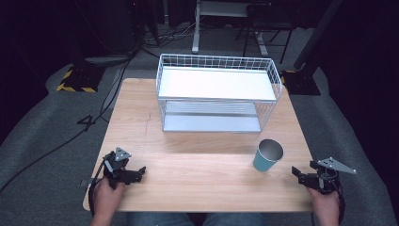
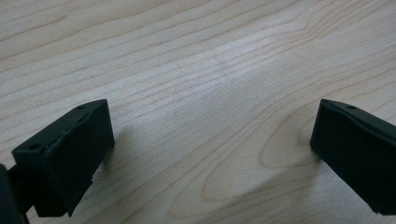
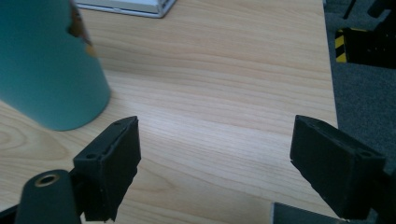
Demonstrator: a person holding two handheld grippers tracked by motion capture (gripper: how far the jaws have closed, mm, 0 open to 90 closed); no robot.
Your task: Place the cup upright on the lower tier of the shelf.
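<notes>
Teal cup point(image 1: 268, 155) stands upright at lower right of the high view, before the wire rack point(image 1: 217, 94). Your right gripper point(image 1: 301, 175), jaws wide and empty, sits nearest; likely reach next. Left gripper point(image 1: 136, 173) rests spread, empty.

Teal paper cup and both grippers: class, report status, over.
Left gripper open, empty, over bare wood. Right gripper open, empty. Teal paper cup upright on wooden table, beside right gripper. White wire shelf rack behind, nothing between.

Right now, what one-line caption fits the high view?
Two open claws, left and right, rest on a wooden table near a teal cup and white wire rack.
</notes>
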